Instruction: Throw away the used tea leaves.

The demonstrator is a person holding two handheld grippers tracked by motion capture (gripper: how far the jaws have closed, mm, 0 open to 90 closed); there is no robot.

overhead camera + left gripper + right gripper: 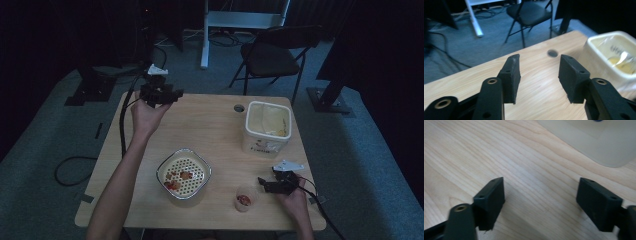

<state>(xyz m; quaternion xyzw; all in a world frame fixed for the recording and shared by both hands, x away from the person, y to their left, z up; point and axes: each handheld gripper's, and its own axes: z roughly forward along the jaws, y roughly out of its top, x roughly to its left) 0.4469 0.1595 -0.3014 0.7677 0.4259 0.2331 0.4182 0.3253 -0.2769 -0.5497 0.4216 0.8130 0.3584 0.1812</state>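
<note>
Clear plastic cup (244, 198) on counter (220, 130) beside right gripper (265, 184), likely light, crushable; grip mid-wall gently. Right fingers (490, 197) spread, empty; left gripper (162, 95) fingers (510, 75) likewise.

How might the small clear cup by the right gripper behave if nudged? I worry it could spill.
The small clear cup looks like thin plastic, so it is probably light and would slide or tip easily. It holds a little red food at the bottom, which adds slight ballast. Squeezed by the right gripper, its wall may flex.
</note>
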